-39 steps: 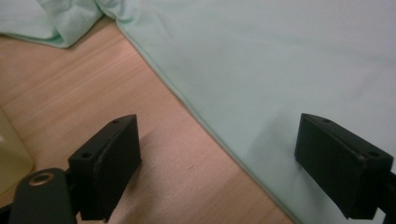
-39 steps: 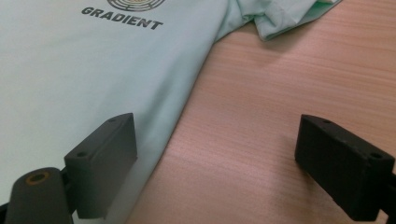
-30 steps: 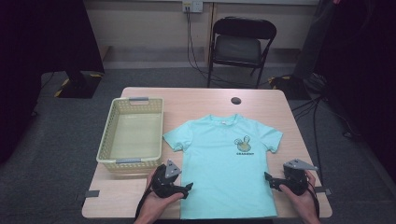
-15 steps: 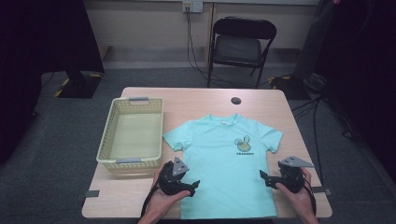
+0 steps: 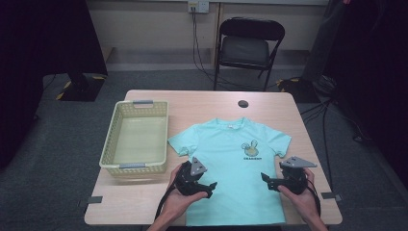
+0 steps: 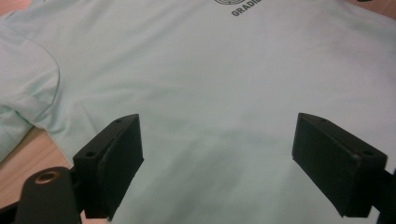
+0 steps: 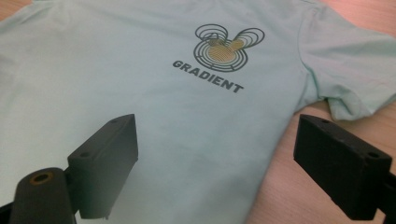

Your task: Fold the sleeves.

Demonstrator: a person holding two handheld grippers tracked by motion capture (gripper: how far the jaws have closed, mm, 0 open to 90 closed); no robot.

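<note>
A mint-green T-shirt (image 5: 235,168) with a round printed logo (image 5: 250,149) lies flat on the wooden table (image 5: 202,98), front up, collar away from me. My left gripper (image 5: 211,186) hovers over the shirt's lower left side, open, nothing between its jaws. In the left gripper view the T-shirt (image 6: 210,93) spreads under the wide-apart jaws of the left gripper (image 6: 217,163). My right gripper (image 5: 265,179) is over the shirt's lower right edge, open. In the right gripper view the logo (image 7: 224,51) lies ahead of the right gripper (image 7: 215,163), whose right jaw stands over bare table.
A pale yellow plastic basket (image 5: 137,137) stands left of the shirt, with nothing in it. A small dark round disc (image 5: 243,103) sits near the table's far edge. A black folding chair (image 5: 248,45) stands behind the table.
Both hands have moved inward and up the shirt, the left gripper more over the cloth, the right one a little toward the shirt's edge. The shirt has not shifted.
</note>
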